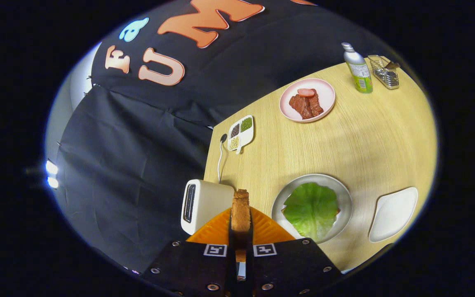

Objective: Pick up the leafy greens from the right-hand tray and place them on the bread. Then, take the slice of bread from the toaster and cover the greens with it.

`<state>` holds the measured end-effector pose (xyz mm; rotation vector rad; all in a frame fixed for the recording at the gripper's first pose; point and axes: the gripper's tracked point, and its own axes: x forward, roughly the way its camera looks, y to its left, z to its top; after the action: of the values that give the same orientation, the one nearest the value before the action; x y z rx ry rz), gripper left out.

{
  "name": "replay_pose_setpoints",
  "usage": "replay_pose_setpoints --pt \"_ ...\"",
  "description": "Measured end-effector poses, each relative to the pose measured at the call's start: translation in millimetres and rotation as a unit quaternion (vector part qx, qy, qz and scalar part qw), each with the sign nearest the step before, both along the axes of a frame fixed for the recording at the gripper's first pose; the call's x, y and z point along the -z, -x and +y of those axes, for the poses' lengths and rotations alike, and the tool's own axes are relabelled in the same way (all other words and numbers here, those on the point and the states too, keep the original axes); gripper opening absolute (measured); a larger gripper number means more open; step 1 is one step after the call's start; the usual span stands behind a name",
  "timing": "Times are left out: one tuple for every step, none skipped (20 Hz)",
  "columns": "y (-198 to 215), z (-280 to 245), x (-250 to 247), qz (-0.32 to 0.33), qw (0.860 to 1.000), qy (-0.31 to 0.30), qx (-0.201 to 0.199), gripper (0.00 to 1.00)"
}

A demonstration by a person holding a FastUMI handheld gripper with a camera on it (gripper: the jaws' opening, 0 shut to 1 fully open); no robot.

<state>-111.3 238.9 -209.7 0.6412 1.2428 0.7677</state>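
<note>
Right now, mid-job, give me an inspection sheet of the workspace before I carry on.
Surface: light wooden table, seen tilted.
Job's things: bread slice held edge-on; lettuce leaf lying on the metal plate; toaster beside the claw; white tray beyond the plate.
Clutter: pink plate of meat, divided seed dish, bottle, wire rack.
Grippers: claw shut on the bread slice.
Cables: white toaster cord.
Surroundings: black cloth wall; bright lights.

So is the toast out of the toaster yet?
Out. The bread slice is pinched edge-on in the gripper, lifted beside the toaster.
</note>
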Motion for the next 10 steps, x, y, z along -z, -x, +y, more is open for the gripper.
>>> replay_pose_setpoints --pt "1 -3 7 0.003 1.000 -0.007 0.000 0.09" --pt "3 -5 13 0.010 1.000 -0.016 -0.001 0.09" --pt "3 -6 19 0.013 1.000 -0.023 0.000 0.09" --pt "3 -8 27 0.014 1.000 -0.025 -0.002 0.09" --pt "4 -10 34 0.010 1.000 -0.025 -0.005 0.09" --pt "4 -12 40 0.004 1.000 -0.027 -0.009 0.09" --pt "4 -13 48 0.001 0.999 -0.032 -0.014 0.09" --pt "4 -12 53 0.001 0.999 -0.038 -0.020 0.09" --pt "5 -12 59 0.003 0.999 -0.039 -0.023 0.09" --pt "5 -11 65 0.006 0.999 -0.043 -0.025 0.09"
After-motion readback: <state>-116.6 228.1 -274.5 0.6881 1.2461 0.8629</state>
